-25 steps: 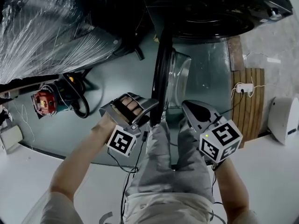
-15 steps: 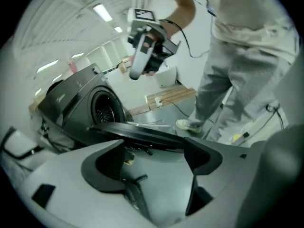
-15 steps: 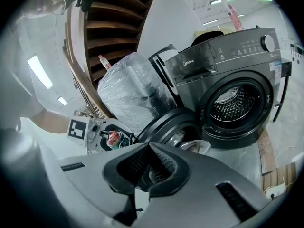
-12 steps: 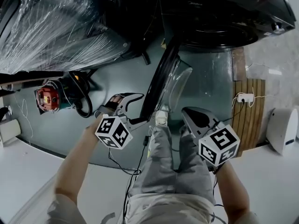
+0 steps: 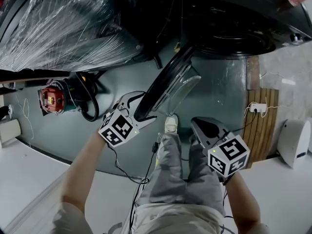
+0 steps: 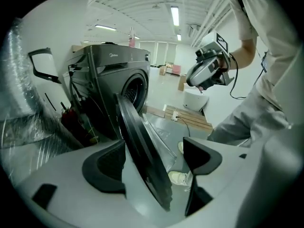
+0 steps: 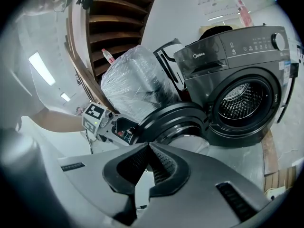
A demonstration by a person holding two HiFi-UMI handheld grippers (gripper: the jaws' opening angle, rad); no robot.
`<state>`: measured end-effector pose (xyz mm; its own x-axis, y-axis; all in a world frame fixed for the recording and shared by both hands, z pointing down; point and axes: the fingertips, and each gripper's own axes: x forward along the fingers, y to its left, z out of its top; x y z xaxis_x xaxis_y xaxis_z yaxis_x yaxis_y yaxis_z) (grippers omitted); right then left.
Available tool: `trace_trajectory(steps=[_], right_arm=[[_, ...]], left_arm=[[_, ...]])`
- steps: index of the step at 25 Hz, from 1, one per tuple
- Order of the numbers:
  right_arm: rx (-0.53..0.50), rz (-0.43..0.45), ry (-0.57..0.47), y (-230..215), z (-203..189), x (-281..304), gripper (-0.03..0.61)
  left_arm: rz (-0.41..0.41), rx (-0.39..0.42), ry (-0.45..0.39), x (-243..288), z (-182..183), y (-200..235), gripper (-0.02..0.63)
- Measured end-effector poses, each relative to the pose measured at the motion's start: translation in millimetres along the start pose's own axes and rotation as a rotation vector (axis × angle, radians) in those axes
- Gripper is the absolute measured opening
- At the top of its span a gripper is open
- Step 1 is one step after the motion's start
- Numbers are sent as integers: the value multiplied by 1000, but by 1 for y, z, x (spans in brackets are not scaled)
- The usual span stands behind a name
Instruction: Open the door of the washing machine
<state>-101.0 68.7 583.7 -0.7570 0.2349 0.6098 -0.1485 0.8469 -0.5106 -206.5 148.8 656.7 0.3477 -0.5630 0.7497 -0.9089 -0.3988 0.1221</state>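
The dark grey washing machine (image 5: 234, 13) stands at the top of the head view with its drum uncovered. Its round door (image 5: 163, 84), a black ring with a clear glass bowl, hangs swung out to the left. My left gripper (image 5: 138, 106) is open and straddles the door's lower rim (image 6: 142, 160). The left finger (image 6: 107, 167) lies against the rim, and the right finger (image 6: 199, 158) stands apart from it. My right gripper (image 5: 202, 126) is shut on nothing, held back over the person's legs. In its own view the right gripper (image 7: 148, 146) points at the open door (image 7: 175, 118).
A bulky load wrapped in clear plastic (image 5: 58, 28) fills the left. Below it sit a red device (image 5: 51, 101) and black hoses. A wooden slat board (image 5: 263, 116) with a power strip (image 5: 257, 107) lies right, beside a white rounded object (image 5: 297, 135). The person's shoe (image 5: 170, 124) stands under the door.
The door has swung farther out from the machine, from edge-on to slanted left. My left gripper moved left and up with the rim between its jaws. The right gripper hardly moved.
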Motion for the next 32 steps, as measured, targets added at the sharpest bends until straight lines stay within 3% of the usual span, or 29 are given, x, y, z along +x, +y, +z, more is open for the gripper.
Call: trace_trajectory(steps=[5,9,18,25,32], right_arm=[[-7,13,8,9,7,8,28],[-108,-13,32,14,18,16,28],[-83,-9,1,19,48,34,28],[-105,-13,5,27,67,41,28],[-107,-13,-8,40,91,36,28]], left_arm=[[13,-57,-24,-5,8,22,396],[11,-112,-28,-11,5,35,394],[52,-308,-45,-18,-5,66,388],[155,-376,24,-29,-25,94,388],[173,-385,66,-38,-22,97,388]])
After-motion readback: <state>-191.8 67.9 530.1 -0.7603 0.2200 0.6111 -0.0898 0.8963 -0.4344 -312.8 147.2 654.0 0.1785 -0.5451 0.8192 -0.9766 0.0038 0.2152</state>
